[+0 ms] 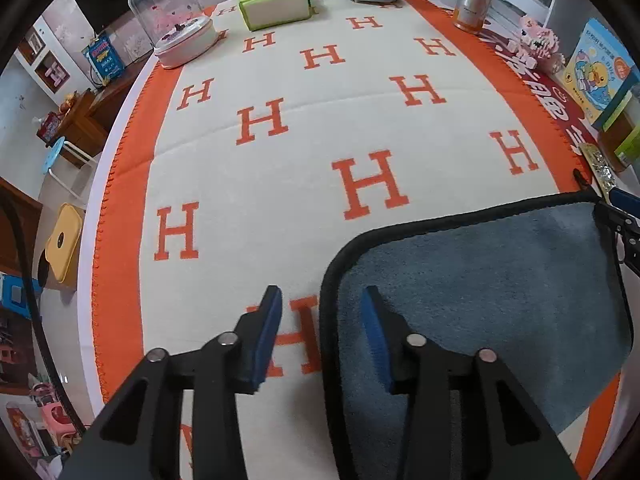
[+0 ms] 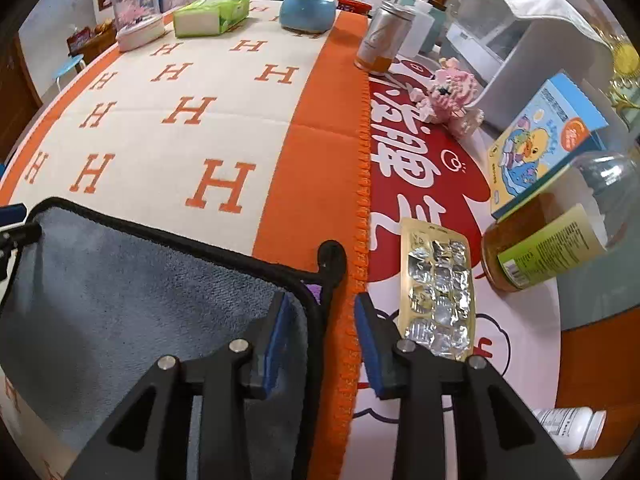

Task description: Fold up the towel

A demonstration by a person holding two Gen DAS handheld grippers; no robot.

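Worktop [image 1: 120, 248] is covered by an orange-bordered blanket [image 1: 280, 184] with H marks. Grey towel [image 1: 480, 280] with black edging is laid flat on the blanket at the near right side. Left gripper [image 1: 320, 312] is held low over the towel's left edge, fingers apart, edge between them, nothing clamped. Right gripper [image 2: 320, 320] is held low at the towel's right corner, fingers apart, straddling the black edge beside the hanging loop [image 2: 332, 256]. Blister pack [image 2: 438, 292] is seen just right of it.
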